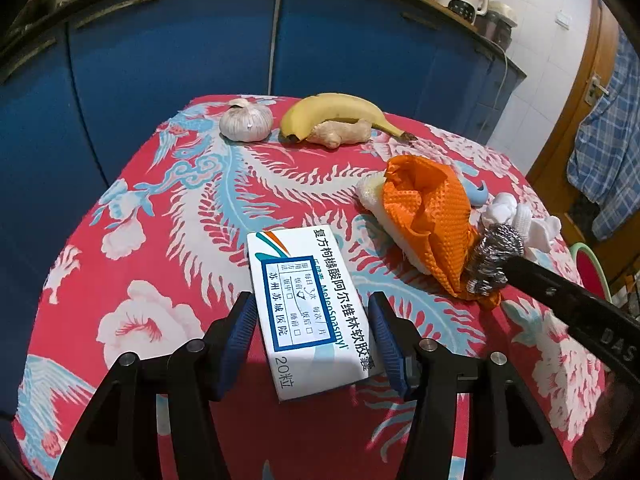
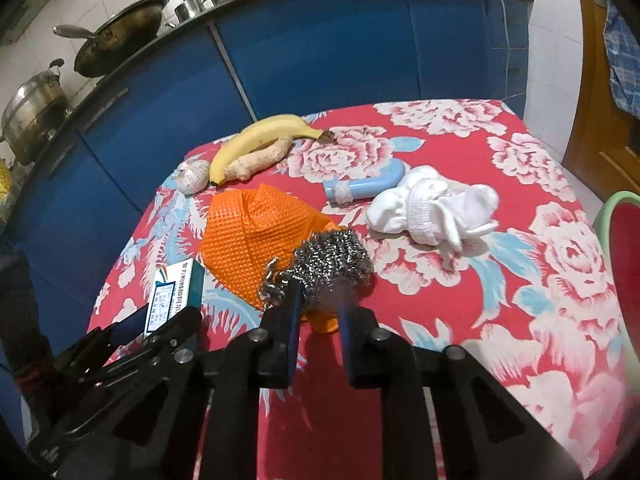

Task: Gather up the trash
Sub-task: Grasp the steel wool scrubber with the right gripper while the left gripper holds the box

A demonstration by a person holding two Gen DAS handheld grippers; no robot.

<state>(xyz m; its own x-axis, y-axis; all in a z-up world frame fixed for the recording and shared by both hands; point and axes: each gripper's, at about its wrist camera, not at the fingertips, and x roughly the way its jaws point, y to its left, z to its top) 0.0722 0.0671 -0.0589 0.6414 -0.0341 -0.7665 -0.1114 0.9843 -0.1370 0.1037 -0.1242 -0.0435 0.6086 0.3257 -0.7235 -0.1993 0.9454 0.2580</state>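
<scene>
Each hand-held gripper is built from matte black angular arms, joined by round silver screws. The left hand-held gripper [image 1: 312,330] is fitted with ribbed blue pads [image 1: 240,330]; smoother dark blue pads [image 2: 293,320] are seen on the right hand-held gripper [image 2: 320,312].

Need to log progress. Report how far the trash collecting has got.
Nothing looks collected yet. In hand: left tongs straddle the medicine box, seemingly not closed; right tongs grip the steel scourer. Left on the table: orange cloth, white socks, blue pipe.
</scene>
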